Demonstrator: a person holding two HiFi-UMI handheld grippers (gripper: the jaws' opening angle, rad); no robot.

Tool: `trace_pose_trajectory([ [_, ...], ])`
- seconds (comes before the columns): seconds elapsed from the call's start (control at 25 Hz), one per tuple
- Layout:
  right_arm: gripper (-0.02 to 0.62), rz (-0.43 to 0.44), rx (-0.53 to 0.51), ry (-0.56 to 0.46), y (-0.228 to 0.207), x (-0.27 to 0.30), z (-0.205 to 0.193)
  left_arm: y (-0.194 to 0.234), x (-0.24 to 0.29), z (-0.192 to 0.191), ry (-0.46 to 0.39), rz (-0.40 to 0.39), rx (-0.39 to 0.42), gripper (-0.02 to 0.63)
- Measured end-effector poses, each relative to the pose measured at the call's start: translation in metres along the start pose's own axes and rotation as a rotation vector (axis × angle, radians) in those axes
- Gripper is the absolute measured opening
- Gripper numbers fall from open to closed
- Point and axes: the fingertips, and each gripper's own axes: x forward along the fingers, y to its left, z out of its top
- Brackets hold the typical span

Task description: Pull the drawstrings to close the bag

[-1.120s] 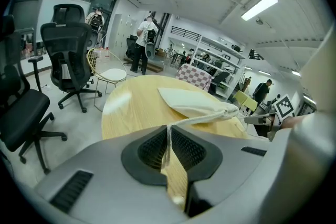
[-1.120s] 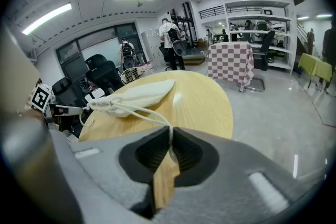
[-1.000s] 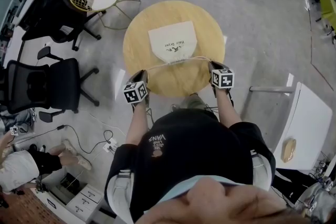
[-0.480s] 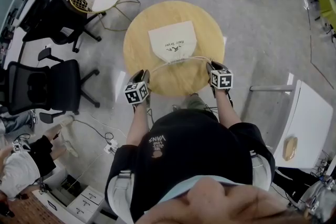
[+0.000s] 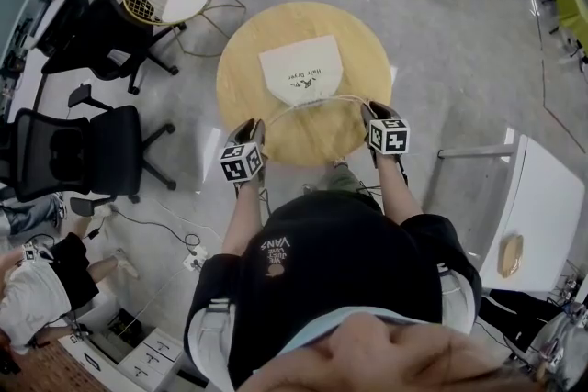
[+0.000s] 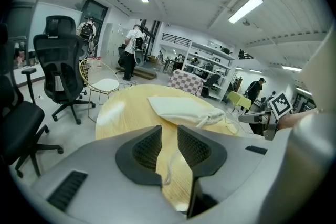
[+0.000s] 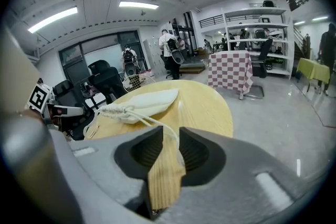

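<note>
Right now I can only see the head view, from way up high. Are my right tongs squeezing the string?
Observer: No. In the right gripper view, the right tongs have just been opening. The drawstring runs through the gap and nothing squeezes it.
Operator: What about my left ones?
Observer: The left gripper view shows the left tongs apart too, with a loose cord end dangling between them.
Operator: Is the bag shut?
Observer: In the right gripper view, the bag has its mouth puckered into tight folds.
</note>
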Motion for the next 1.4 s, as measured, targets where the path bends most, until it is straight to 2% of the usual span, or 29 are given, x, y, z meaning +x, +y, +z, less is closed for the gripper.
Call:
trace_pose_trajectory([
  [0.68,0.095,0.022,-0.024,-0.1,0.022,-0.037,0.015,-0.031,-0.022,0.006,-0.064,-0.056,0.034,0.104],
  [1.08,0.089,0.036,-0.079,-0.178,0.047,-0.061,0.034,-0.046,-0.044,0.02,-0.115,-0.086,0.138,0.097],
  [1.4,0.083,0.081,-0.106,-0.248,0.068,-0.075,0.052,-0.064,-0.057,0.044,-0.194,-0.123,0.184,0.09],
])
